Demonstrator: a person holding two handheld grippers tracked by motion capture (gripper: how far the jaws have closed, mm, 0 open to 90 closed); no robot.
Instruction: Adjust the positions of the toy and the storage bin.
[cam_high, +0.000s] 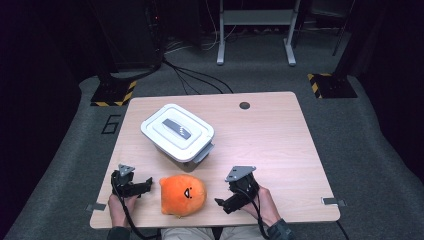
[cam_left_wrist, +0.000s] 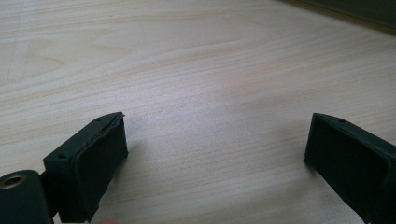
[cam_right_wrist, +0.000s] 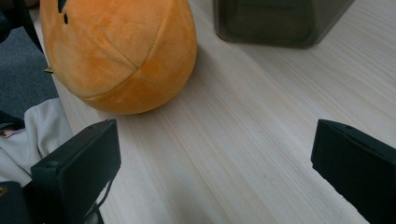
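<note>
An orange plush toy (cam_high: 182, 195) with a small black face lies on the wooden table (cam_high: 265, 145) near its front edge. To its left, my left gripper (cam_high: 145, 186) rests on the table, open, jaws pointing right toward the toy; its own view shows bare wood between the fingers (cam_left_wrist: 95, 163). On the toy's right, my right gripper (cam_high: 223, 205) is open and points left at it. In the right gripper view the plush toy (cam_right_wrist: 119, 51) sits just beyond the empty gap, with the box's dark base (cam_right_wrist: 275, 21) behind it.
A white lidded box (cam_high: 178, 132) with a grey handle stands behind the toy, left of the table's middle. A round cable hole (cam_high: 244, 105) sits near the far edge. Black cables and yellow-striped stand bases lie on the carpet beyond the table.
</note>
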